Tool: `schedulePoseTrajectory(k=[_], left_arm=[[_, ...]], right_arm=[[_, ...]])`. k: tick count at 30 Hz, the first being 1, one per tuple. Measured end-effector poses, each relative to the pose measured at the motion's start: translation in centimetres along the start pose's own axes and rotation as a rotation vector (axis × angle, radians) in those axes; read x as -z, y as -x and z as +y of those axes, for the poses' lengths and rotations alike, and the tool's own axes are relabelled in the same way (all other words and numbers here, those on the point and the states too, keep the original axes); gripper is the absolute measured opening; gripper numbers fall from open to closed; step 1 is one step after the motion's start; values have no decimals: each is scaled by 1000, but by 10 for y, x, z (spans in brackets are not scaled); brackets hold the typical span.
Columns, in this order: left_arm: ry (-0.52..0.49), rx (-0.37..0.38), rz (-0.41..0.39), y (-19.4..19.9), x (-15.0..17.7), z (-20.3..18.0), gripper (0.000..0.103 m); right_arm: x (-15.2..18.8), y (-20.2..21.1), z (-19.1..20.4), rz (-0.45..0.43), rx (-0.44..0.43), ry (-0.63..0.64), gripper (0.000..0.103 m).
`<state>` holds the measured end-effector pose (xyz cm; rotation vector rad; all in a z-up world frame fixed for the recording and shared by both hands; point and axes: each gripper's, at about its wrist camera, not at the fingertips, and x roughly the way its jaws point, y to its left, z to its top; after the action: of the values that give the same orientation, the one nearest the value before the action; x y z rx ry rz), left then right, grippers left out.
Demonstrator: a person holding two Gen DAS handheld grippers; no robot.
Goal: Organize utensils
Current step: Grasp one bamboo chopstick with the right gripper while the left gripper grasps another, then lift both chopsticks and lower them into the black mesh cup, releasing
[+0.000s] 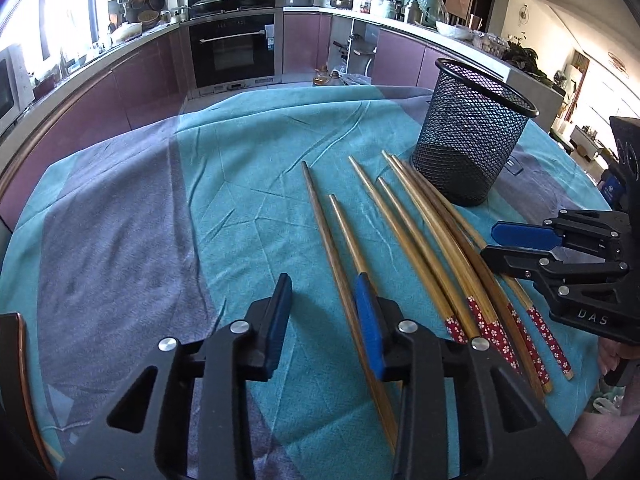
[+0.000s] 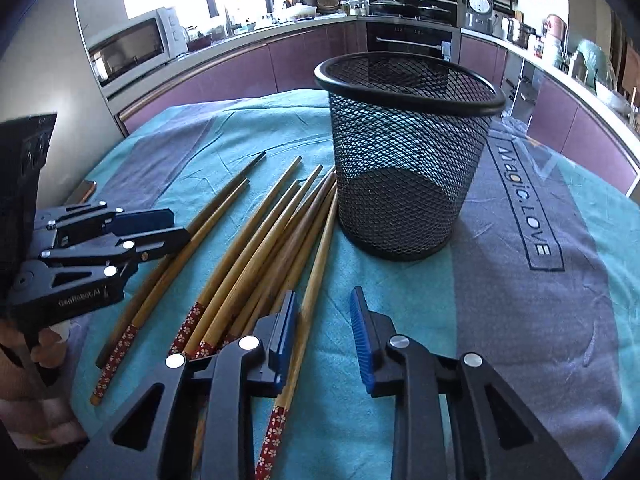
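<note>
Several wooden chopsticks [image 1: 424,248] with red floral ends lie side by side on the teal cloth, tips toward a black mesh cup [image 1: 474,132] that stands upright and looks empty. My left gripper [image 1: 324,292] is open and empty, just left of the chopsticks, its right finger over the leftmost ones. My right gripper [image 2: 324,312] is open and empty, with the rightmost chopstick [image 2: 316,280] just inside its left finger; the cup [image 2: 404,152] stands right ahead. Each gripper shows in the other's view, the right one [image 1: 504,244] and the left one [image 2: 176,226], both low over the chopsticks [image 2: 248,248].
A teal and grey cloth [image 1: 160,200] with "Magic.LOVE" lettering [image 2: 524,200] covers the round table. Kitchen counters, an oven [image 1: 236,48] and a microwave [image 2: 132,48] stand beyond the table. A brown object [image 2: 86,190] lies near the left edge.
</note>
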<state>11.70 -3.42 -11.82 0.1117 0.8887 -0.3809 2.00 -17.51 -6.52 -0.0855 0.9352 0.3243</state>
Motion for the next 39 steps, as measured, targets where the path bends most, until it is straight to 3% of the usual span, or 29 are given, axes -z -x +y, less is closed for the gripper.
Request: schedulePoseTrajectory(k=[4,6,8,16,31,39], left_arm=[[-14,-9,9,-7,-9,-4,31],[-17,-17,13,-12,-15,-6,25],[-1,-9,19,-13,-20,-6,11],[58,43,-4,-4,-25,-3,8],[9,218,-278,121,-77,-18,7],[15,293,-417,171,-128,-33,7]], right_arm=[[-5,-5,1,3,-1,8,22],[-7,-7,-1,1,-22,-4,11],[-8,-7,-3,2,-41,-16,8],[-7,14,-12,-60,-109,-54,6],[-36,113,-29,-363,-250,-33,6],[-73,149,-40,-484,-239,-12,6]])
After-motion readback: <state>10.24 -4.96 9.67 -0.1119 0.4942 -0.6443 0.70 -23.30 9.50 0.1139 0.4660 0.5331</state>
